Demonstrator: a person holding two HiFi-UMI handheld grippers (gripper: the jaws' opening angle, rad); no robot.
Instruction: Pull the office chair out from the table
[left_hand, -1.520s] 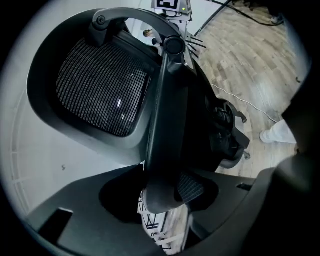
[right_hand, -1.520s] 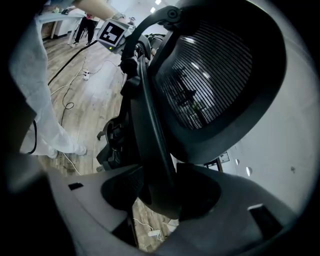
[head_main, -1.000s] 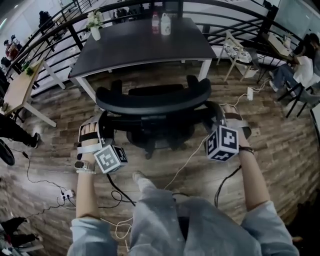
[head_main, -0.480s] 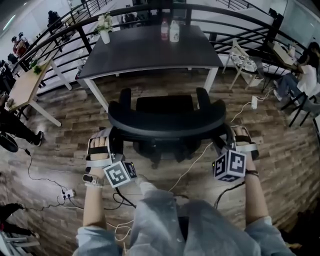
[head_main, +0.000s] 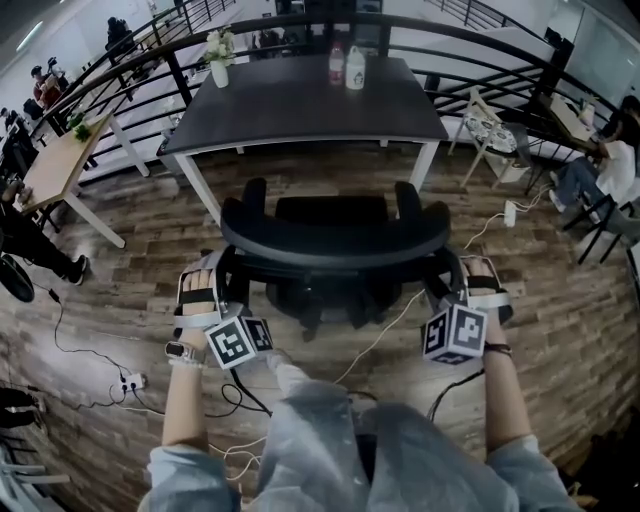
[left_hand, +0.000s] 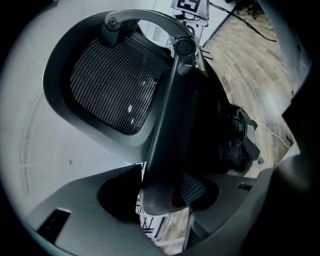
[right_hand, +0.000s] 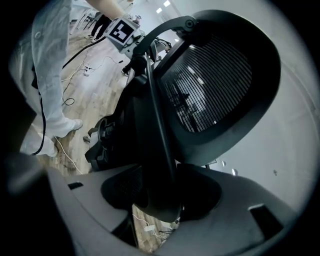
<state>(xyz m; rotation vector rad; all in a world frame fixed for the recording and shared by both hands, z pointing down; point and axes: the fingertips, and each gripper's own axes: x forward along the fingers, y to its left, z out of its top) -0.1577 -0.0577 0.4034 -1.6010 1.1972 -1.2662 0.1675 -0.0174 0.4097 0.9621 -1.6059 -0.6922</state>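
The black office chair (head_main: 335, 240) stands clear of the dark table (head_main: 300, 100), its mesh backrest toward me. My left gripper (head_main: 224, 268) is at the backrest's left end and my right gripper (head_main: 447, 272) at its right end. In the left gripper view the backrest rim (left_hand: 165, 130) runs between the jaws of the left gripper (left_hand: 167, 192). Those jaws have just been opening, and a slim gap shows beside the ribbed pad (left_hand: 192, 187). In the right gripper view the right gripper (right_hand: 160, 200) is shut on the rim (right_hand: 155, 125), which fills the space between its pads.
Two bottles (head_main: 355, 68) and a flower vase (head_main: 219, 60) stand on the table's far side. Cables (head_main: 380, 335) and a power strip (head_main: 130, 381) lie on the wood floor by my feet. A wooden table (head_main: 60, 160) is at left, a small white table (head_main: 490, 115) and seated people at right.
The chair and both grippers have come back toward me, away from the table, mostly in the first half second. The seat now sits clear of the table's edge.
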